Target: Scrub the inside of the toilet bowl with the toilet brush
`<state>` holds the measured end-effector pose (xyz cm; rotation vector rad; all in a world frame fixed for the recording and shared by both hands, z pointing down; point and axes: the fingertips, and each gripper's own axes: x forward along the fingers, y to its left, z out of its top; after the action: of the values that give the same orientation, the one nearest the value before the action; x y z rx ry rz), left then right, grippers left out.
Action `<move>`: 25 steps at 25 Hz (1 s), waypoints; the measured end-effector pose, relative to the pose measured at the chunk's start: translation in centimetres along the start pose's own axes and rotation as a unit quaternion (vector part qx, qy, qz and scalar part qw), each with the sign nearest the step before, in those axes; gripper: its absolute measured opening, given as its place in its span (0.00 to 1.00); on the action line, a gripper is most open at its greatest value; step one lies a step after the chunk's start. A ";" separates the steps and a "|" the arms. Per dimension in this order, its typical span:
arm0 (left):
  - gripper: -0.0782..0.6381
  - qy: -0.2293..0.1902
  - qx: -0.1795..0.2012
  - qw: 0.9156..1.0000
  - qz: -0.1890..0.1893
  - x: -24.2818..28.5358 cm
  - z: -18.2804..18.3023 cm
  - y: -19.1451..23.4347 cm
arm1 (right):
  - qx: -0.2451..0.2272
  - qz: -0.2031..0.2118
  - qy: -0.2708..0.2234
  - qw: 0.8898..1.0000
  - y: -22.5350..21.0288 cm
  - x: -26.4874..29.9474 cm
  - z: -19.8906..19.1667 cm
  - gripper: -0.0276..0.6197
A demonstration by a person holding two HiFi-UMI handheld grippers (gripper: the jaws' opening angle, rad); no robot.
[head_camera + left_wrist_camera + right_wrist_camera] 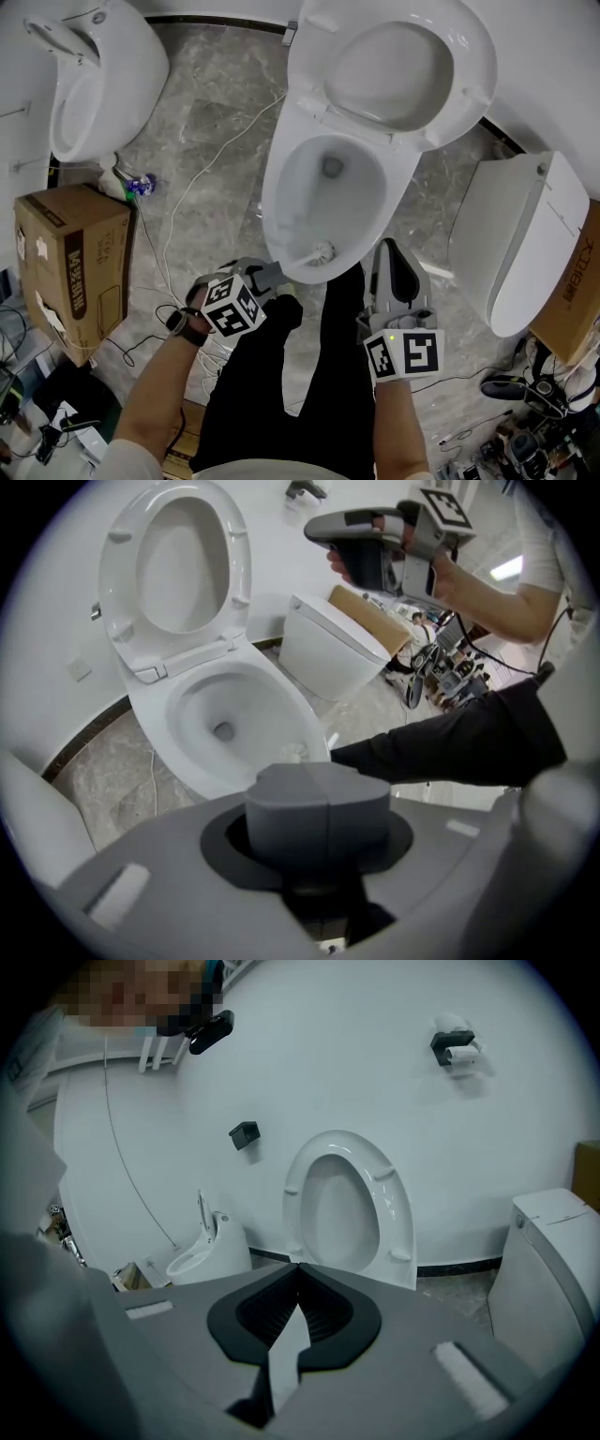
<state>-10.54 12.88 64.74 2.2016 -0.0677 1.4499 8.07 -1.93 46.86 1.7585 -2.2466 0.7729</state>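
1. The white ceramic toilet bowl stands open on the grey marbled floor, with its white oval seat tipped up against the wall.
2. The white bristled toilet brush lies with its head inside the bowl, against the front inner wall just under the near rim. Its thin handle runs back towards the person.
3. The left gripper sits just outside the front rim. Its grey jaws are pressed together, a single seam showing down the middle in the left gripper view, and they pinch the brush's handle. The handle itself is hidden behind the pads there.
4. In that same view the brush head shows just past the jaw tips, on the bowl's near slope.
5. The right gripper hovers beside the bowl's right front, well apart from the brush. Its jaws are closed on nothing and face the seat.
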 end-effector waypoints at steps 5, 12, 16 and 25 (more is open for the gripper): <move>0.33 0.050 0.020 0.998 0.014 -0.9 -0.1 -0.5 | 0.003 0.013 0.002 1.000 0.2 0.4 0.6 0.06; 0.33 0.102 0.030 0.993 0.048 -1.4 -0.1 -0.7 | 0.002 0.032 0.005 0.999 0.5 1.0 1.1 0.06; 0.33 0.132 0.034 0.988 0.074 -1.7 0.0 -0.4 | 0.004 0.044 0.008 0.999 1.1 1.3 1.4 0.06; 0.33 0.166 0.038 0.976 0.135 -1.2 0.4 1.5 | 0.006 0.049 0.013 0.999 0.6 1.6 1.6 0.06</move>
<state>-11.15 11.08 64.11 2.0357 -0.2066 1.9830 7.28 -3.95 46.04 1.6440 -2.3313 0.8233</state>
